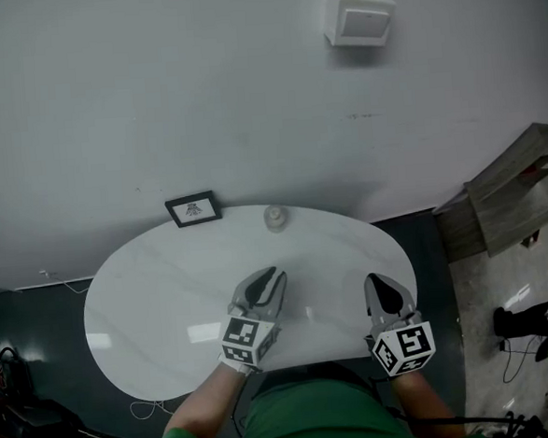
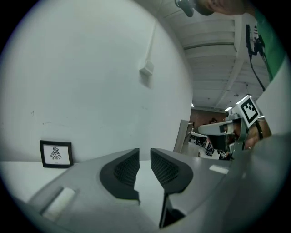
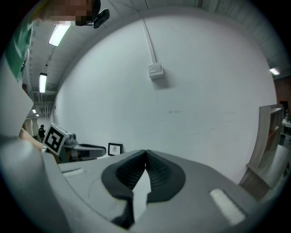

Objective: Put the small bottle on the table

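Green-sleeved arms at the bottom centre of the head view hold both grippers over the near edge of the white oval table (image 1: 148, 288), pointing nearly level at the wall. The left gripper (image 1: 271, 277) has its dark jaws a narrow gap apart, with nothing between them. The right gripper (image 1: 377, 281) has its tips together, empty. Bare tabletop separates them from the small clear bottle (image 1: 274, 218), which stands upright at the far edge, near a black-framed picture (image 1: 194, 209). Only the head view shows the bottle; both gripper views show the picture.
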The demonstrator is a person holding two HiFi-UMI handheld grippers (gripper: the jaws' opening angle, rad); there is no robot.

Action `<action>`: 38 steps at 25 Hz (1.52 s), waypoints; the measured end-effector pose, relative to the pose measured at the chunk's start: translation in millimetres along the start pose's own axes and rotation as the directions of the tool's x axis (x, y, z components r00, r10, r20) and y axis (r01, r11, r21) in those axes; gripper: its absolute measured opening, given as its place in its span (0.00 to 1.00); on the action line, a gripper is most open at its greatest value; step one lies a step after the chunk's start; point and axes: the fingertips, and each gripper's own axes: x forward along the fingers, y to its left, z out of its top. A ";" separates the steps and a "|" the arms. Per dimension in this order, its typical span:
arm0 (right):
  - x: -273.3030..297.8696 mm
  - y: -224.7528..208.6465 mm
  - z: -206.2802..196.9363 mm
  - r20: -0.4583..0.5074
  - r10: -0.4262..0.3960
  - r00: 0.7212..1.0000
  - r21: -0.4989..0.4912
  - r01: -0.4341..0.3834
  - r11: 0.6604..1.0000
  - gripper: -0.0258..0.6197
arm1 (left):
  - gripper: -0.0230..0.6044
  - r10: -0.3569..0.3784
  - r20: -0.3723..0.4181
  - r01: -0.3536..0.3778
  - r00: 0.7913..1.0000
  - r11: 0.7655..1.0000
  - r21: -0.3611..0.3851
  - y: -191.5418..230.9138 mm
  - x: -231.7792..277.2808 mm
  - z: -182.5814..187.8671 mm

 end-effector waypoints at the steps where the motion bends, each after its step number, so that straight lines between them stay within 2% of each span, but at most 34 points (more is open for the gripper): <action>1: 0.0 -0.2 3.0 0.007 0.003 1.000 -0.001 -0.003 1.000 0.04 | 0.16 0.000 0.008 0.000 1.000 1.000 -0.016 -6.6 -3.7 3.2; 8: 1.7 6.5 18.8 0.045 0.032 0.998 -0.014 -0.031 0.999 0.04 | 0.14 0.004 0.007 -0.004 1.000 0.999 -0.037 -27.4 -29.5 14.1; 12: 1.9 15.6 32.1 0.076 0.058 0.995 -0.028 -0.056 0.998 0.04 | 0.08 0.082 0.055 -0.074 0.995 0.988 -0.134 -4.3 -52.0 35.3; 14: 0.6 19.1 41.6 0.100 0.066 0.993 -0.040 -0.062 0.997 0.04 | 0.07 0.118 0.075 -0.106 0.990 0.982 -0.155 4.9 -63.8 49.5; 22: -6.1 22.4 83.6 0.184 0.044 0.982 -0.079 -0.030 0.996 0.04 | 0.05 0.133 0.186 -0.112 0.974 0.987 -0.118 15.1 -94.8 103.0; 26: -11.3 30.1 103.5 0.225 0.065 0.972 -0.114 -0.040 0.993 0.04 | 0.05 0.130 0.218 -0.122 0.967 0.991 -0.049 14.6 -102.6 120.1; 30: -13.1 38.7 111.6 0.245 0.083 0.966 -0.142 -0.049 0.989 0.04 | 0.05 0.148 0.230 -0.153 0.962 0.988 0.005 22.0 -102.0 124.6; 38: -14.1 42.5 106.9 0.221 0.074 0.972 -0.158 -0.039 0.987 0.04 | 0.06 0.161 0.217 -0.167 0.963 0.986 0.011 30.0 -100.1 116.5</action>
